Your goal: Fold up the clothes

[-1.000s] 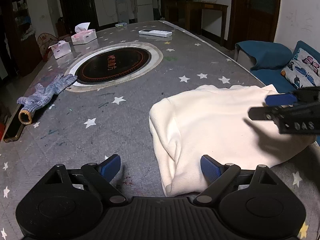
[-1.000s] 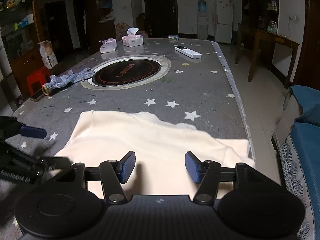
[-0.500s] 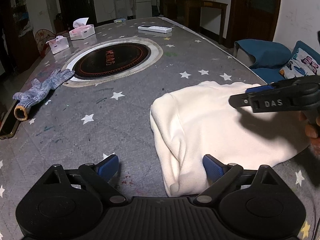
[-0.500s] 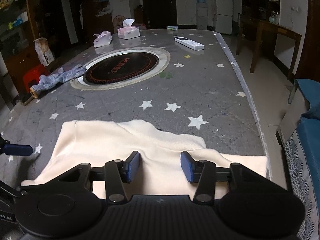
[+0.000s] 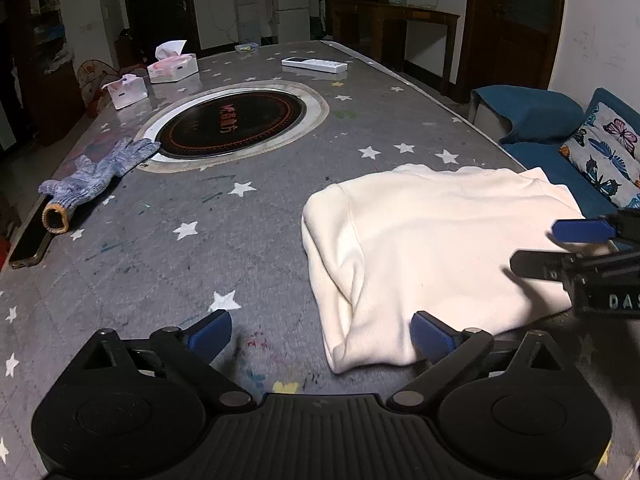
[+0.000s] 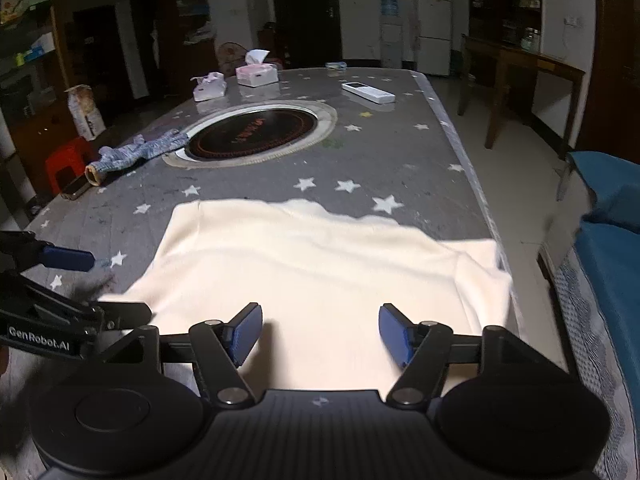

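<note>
A cream garment (image 5: 432, 240) lies folded and flat on the grey star-patterned table (image 5: 240, 240), near its front right corner. It also shows in the right wrist view (image 6: 320, 272), with one corner reaching the table's right edge. My left gripper (image 5: 322, 330) is open and empty, low over the garment's near left corner. My right gripper (image 6: 320, 334) is open and empty, just above the garment's near edge. The right gripper also shows in the left wrist view (image 5: 576, 248). The left gripper shows at the left of the right wrist view (image 6: 68, 280).
A round black hotplate (image 5: 236, 120) is set in the table's middle. A knitted glove (image 5: 92, 180), a phone (image 5: 28, 246), two tissue boxes (image 5: 172, 68) and a remote (image 5: 314, 65) lie further off. A blue sofa (image 5: 560, 148) stands to the right.
My right gripper has opened wider and pulled back to the garment's near edge. The left gripper stays open and has shifted slightly.
</note>
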`<move>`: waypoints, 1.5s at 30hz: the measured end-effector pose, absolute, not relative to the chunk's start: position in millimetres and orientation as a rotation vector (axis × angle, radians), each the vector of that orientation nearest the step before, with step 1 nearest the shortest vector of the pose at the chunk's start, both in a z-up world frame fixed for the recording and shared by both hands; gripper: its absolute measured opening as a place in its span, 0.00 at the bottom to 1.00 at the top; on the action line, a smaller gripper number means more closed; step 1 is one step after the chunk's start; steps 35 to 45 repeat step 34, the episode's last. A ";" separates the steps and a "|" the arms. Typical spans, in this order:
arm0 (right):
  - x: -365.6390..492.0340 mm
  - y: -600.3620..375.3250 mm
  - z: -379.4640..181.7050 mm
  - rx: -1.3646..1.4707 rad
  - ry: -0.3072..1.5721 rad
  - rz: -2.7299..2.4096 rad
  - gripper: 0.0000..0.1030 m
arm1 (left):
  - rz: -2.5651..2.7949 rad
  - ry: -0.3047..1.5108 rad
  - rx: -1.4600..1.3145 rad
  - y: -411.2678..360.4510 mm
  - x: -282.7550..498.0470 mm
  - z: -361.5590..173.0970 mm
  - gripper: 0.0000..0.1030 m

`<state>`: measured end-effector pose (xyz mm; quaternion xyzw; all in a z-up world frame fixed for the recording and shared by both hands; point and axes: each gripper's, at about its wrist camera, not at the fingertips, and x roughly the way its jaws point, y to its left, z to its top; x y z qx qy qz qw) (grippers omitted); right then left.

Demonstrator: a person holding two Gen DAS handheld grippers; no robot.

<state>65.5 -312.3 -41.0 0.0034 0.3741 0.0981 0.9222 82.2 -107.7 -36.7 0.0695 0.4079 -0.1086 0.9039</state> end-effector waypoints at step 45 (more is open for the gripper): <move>-25.7 -299.6 -42.5 0.083 0.709 0.112 0.98 | -0.219 0.777 0.106 -97.0 10.1 -19.0 1.00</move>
